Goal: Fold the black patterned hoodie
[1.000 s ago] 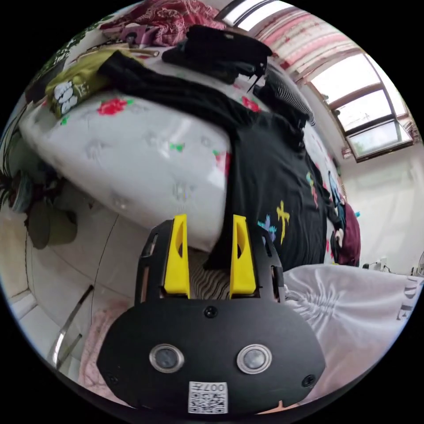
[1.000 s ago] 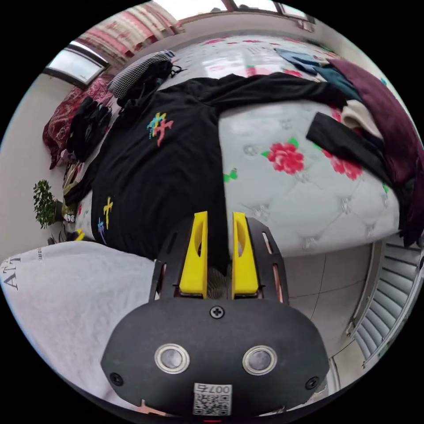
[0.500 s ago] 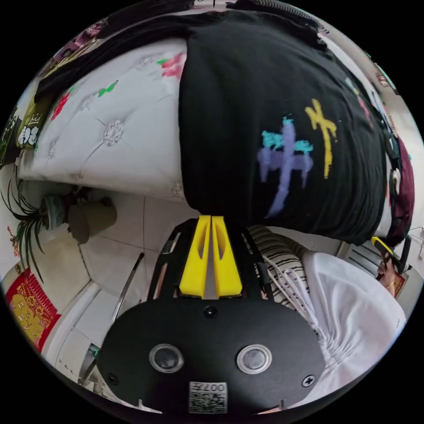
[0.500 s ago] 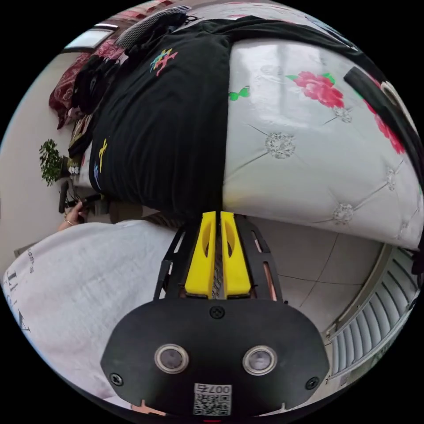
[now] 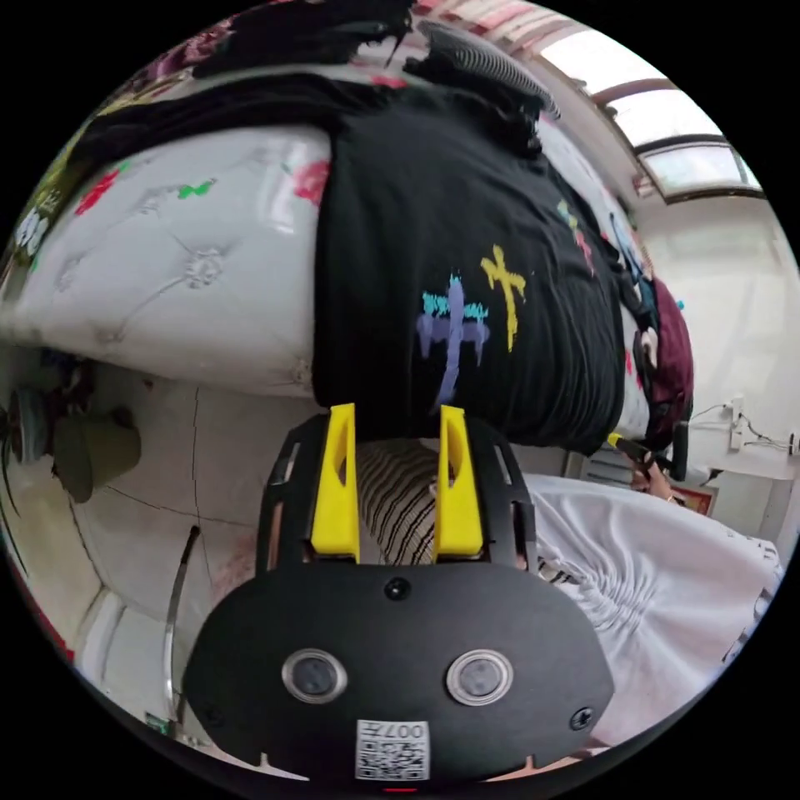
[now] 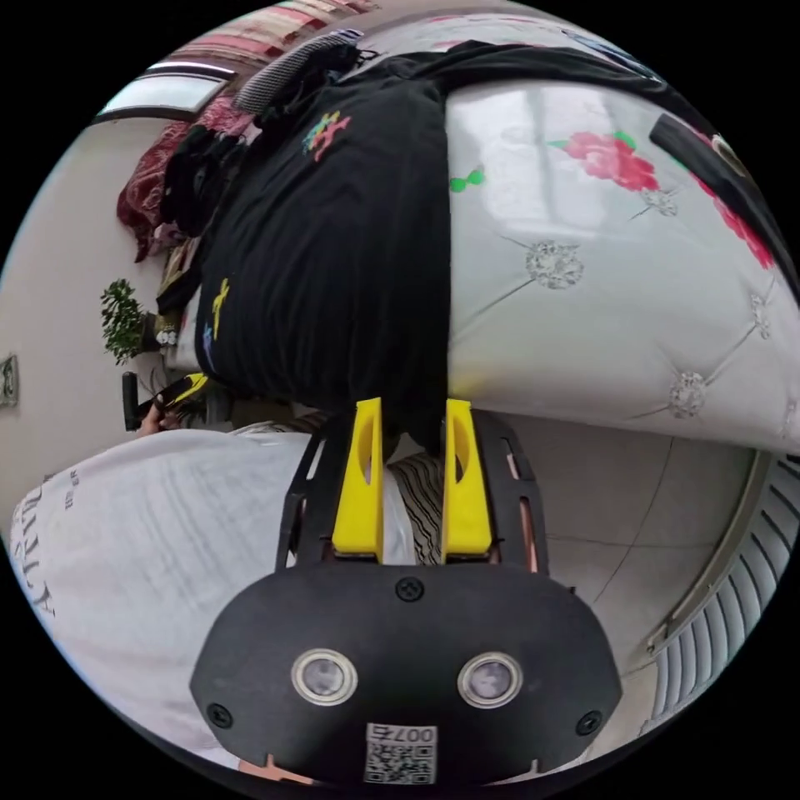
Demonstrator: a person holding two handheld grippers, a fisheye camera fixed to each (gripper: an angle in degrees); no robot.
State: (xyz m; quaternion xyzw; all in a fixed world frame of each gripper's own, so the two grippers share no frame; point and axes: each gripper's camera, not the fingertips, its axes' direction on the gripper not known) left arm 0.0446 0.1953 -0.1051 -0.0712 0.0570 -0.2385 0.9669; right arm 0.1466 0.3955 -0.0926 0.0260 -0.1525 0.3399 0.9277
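spread flat on the quilted floral bed [image 5: 167, 275], the black patterned hoodie [image 5: 467, 275] is draped with its hem over the edge, and both the left gripper [image 5: 389, 417] and right gripper [image 6: 412, 410], fingers spread, are best closed squarely on the hem corners before lifting evenly.

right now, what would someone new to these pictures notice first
The black hoodie with bright painted crosses lies spread over a white quilted bed printed with red flowers, its hem hanging off the bed's edge. Next, the yellow jaws of the left gripper and the right gripper, both open at that hem.
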